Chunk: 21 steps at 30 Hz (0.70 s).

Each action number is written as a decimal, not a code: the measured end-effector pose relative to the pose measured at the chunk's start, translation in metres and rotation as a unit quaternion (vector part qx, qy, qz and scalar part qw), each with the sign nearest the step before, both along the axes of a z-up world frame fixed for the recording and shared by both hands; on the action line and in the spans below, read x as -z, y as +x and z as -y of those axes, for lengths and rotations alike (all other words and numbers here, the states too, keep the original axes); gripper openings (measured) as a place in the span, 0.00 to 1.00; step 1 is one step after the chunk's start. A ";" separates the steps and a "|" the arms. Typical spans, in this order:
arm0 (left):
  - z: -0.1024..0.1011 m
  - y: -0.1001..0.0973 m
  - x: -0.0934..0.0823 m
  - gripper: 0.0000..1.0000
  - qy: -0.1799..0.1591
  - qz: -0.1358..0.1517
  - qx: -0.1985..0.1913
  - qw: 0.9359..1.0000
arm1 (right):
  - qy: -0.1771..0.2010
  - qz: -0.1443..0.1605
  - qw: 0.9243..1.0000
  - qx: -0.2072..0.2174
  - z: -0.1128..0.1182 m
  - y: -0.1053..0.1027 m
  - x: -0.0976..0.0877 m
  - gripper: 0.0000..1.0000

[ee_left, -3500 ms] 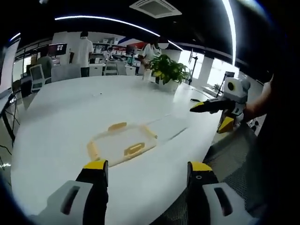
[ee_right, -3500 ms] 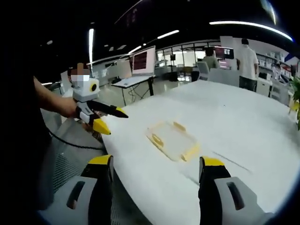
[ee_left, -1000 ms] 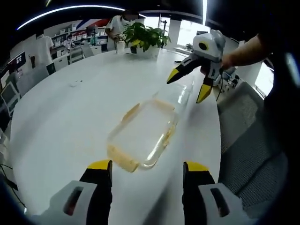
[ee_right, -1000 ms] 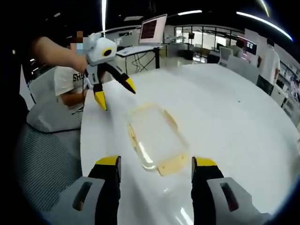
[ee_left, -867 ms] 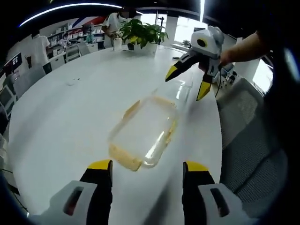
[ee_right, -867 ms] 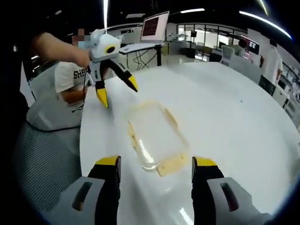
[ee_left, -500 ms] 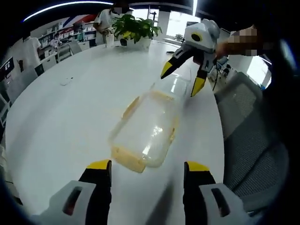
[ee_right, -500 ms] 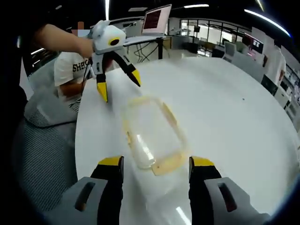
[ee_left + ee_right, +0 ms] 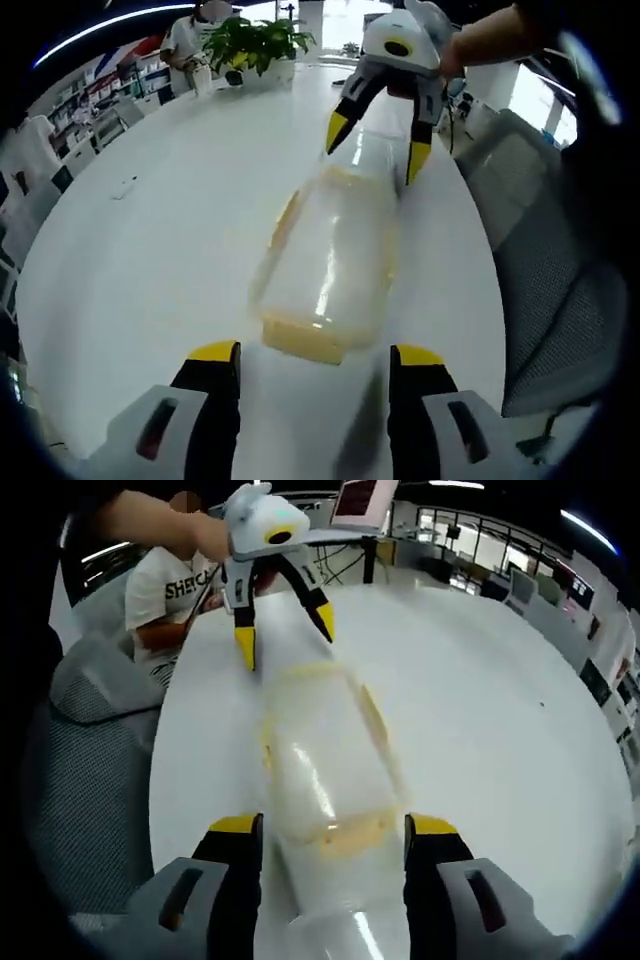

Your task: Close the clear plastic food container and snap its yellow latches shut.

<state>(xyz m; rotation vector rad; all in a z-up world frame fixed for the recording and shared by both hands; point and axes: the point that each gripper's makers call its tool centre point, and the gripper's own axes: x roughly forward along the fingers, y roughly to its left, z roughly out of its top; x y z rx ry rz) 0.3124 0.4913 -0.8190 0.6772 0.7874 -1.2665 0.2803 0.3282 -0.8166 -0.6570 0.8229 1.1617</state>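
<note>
The clear plastic food container (image 9: 325, 265) lies lidded on the white table (image 9: 150, 250). Both ends have been closed in on since a second ago: the left gripper (image 9: 313, 352) and right gripper (image 9: 332, 825), wide open and empty, now flank the yellow end latches (image 9: 302, 338), which appear unsnapped.

The clear plastic food container (image 9: 330, 262) is smeared by motion blur between the two grippers, so its lid and base cannot be told apart, nor whether its yellow latches (image 9: 302, 338) are snapped. In the right gripper view its near end (image 9: 335, 845) blurs into the white table (image 9: 480, 720) between that view's own jaws. The people beyond the potted plant (image 9: 248, 38) are too small to make out
</note>
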 end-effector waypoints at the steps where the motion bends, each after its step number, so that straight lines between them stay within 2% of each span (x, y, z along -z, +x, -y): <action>1: 0.000 0.001 0.000 0.55 0.000 0.000 0.001 1.000 | -0.008 0.001 1.000 -0.004 0.001 0.000 0.002 0.53; 10: 0.003 0.002 0.008 0.53 0.018 0.002 0.033 0.999 | -0.058 -0.006 0.998 -0.034 0.004 0.005 0.015 0.50; 16: 0.008 0.003 0.010 0.52 0.023 -0.001 0.044 0.999 | -0.078 -0.018 0.996 -0.042 0.007 0.008 0.021 0.49; 21: 0.009 0.003 0.015 0.48 0.042 0.002 0.070 0.997 | -0.088 -0.024 0.995 -0.051 0.009 0.009 0.024 0.47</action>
